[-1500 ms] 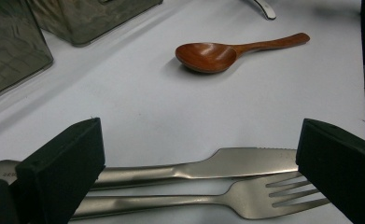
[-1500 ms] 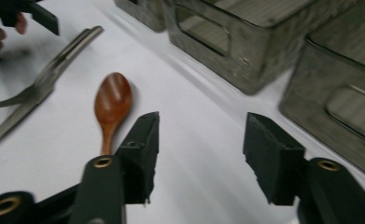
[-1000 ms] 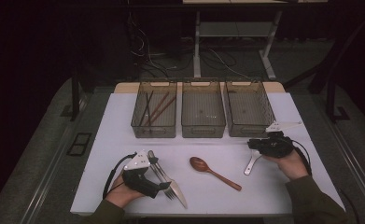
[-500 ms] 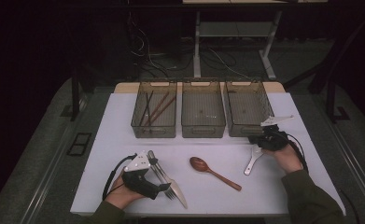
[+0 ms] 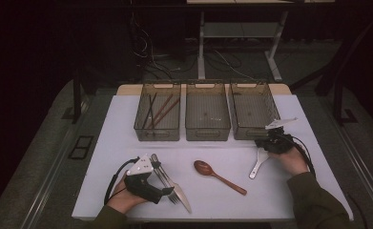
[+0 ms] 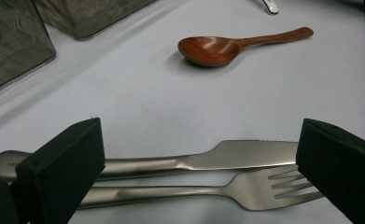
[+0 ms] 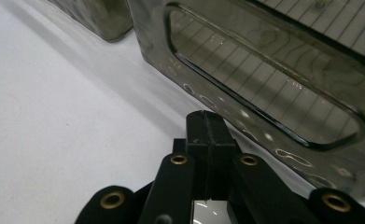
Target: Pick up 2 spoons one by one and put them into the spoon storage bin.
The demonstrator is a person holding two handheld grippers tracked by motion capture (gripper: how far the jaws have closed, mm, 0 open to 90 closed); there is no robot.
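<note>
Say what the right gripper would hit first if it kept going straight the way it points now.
Probably the near wall of the right-hand bin: the right gripper, jaws shut, points at that wall from close by, though the exact gap is hard to judge.

Right gripper [image 7: 207,140], jaws together, beside bin [image 7: 273,93]

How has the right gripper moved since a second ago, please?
Yes: the right gripper has shifted up the picture toward the rightmost bin, above the white spoon.

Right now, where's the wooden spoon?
In the high view the wooden spoon lies on the white table near the front centre, between the fork by the left gripper and the white spoon at the right gripper.
</note>
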